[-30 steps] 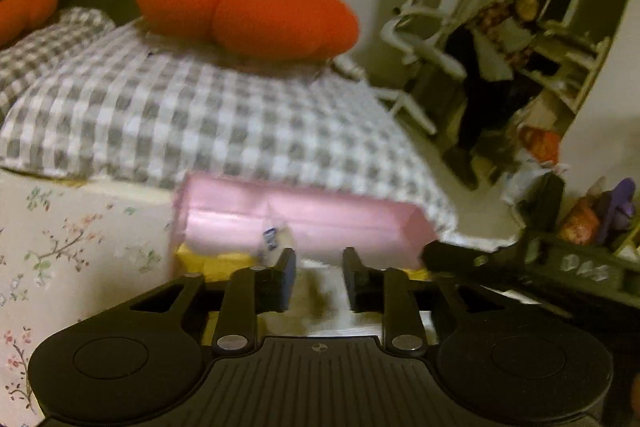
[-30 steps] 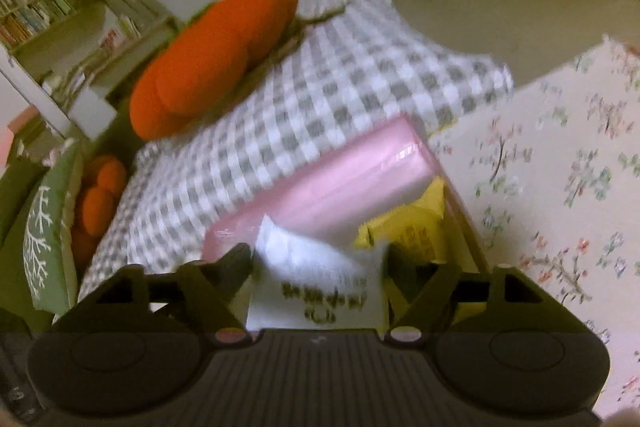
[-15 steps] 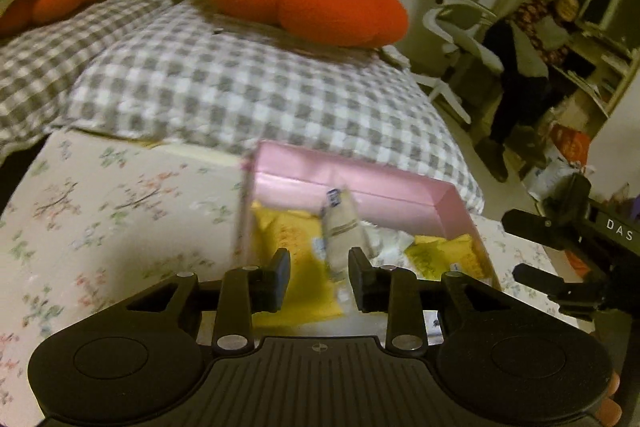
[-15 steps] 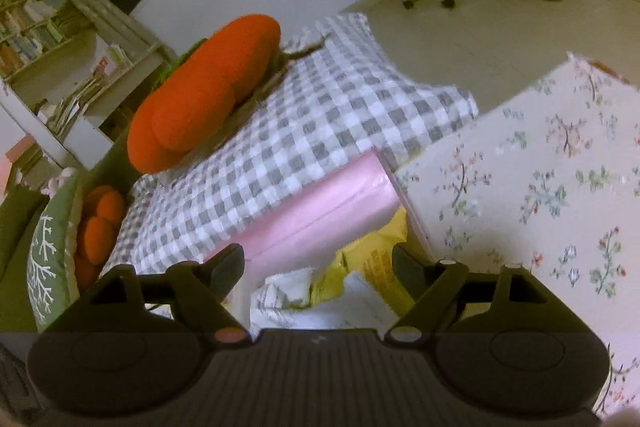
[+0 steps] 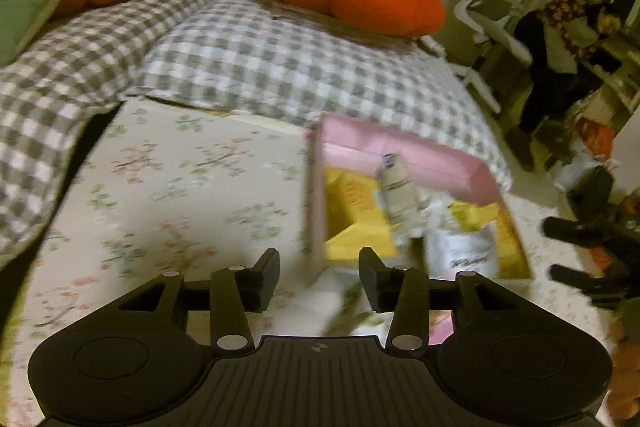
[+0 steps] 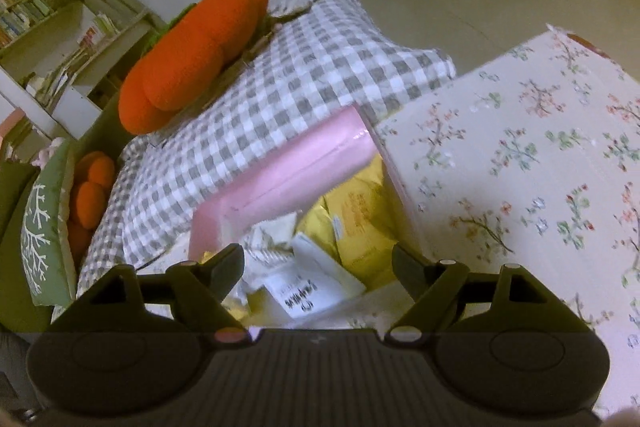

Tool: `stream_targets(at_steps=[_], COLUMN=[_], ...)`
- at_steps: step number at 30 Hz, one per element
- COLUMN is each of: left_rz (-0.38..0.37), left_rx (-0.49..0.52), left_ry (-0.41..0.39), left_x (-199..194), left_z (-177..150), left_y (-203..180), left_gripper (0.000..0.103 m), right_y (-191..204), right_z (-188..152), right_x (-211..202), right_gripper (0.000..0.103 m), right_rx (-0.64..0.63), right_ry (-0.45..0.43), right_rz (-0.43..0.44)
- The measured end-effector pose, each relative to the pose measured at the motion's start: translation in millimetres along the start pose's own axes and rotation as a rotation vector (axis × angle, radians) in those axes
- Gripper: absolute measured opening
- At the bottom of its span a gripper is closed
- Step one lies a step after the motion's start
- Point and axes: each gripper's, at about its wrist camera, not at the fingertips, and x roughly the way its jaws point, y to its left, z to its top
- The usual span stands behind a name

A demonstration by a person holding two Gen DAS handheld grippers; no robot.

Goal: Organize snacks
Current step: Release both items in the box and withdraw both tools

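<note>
Our left gripper [image 5: 319, 281] is opening its fingers with nothing between them; a second ago they stood narrow, close over the pink box [image 5: 404, 151]. The tall pale packet [image 5: 396, 191] now stands in the box among the yellow packets [image 5: 352, 195], so we judge that snack delivered. Our right gripper [image 6: 318, 269] has its fingers wide and empty above the white packet [image 6: 308, 291] it held a second ago, now lying in the box. Both grippers tilt downward over the floral table [image 5: 172, 187].
</note>
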Motion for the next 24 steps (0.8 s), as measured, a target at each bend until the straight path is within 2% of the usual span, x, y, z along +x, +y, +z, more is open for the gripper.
stream_targets(at_steps=[4,7,10,13,15,18,24], left_rz=[0.054,0.045,0.032,0.072,0.109,0.113,0.167], left_rx=[0.025,0.022,0.016,0.008,-0.017,-0.028,0.057], left_ry=[0.028,0.057,0.064,0.078,0.113,0.144,0.172], left_x=[2.0,3.1,1.5,4.1,9.9,14.7,24.4], left_z=[-4.8,-7.8,-10.3,-14.0,-17.5,-23.7,-35.4], left_y=[10.3,14.7,18.0,21.7,27.6,31.4,17.0], left_gripper=[0.049,0.052,0.066,0.074,0.075,0.075,0.075], right_y=[-1.3,-0.1,2.7,6.1,8.2,12.4,26.7], right_z=[-5.9,-11.6,-21.8,-30.7,-33.3,-37.3,-44.8], right_x=[-10.3,-14.2,-16.0,-17.9,-19.8,-17.7,-14.3], right_gripper=[0.079,0.08,0.08,0.082,0.084,0.085,0.086], right_rx=[-0.008,-0.031,-0.083,-0.147,-0.164,-0.184,-0.296], right_ry=[0.016,0.049,0.088,0.115,0.117,0.133,0.138], right_rz=[-0.025,-0.055,-0.089,-0.12,-0.123,-0.109,-0.144])
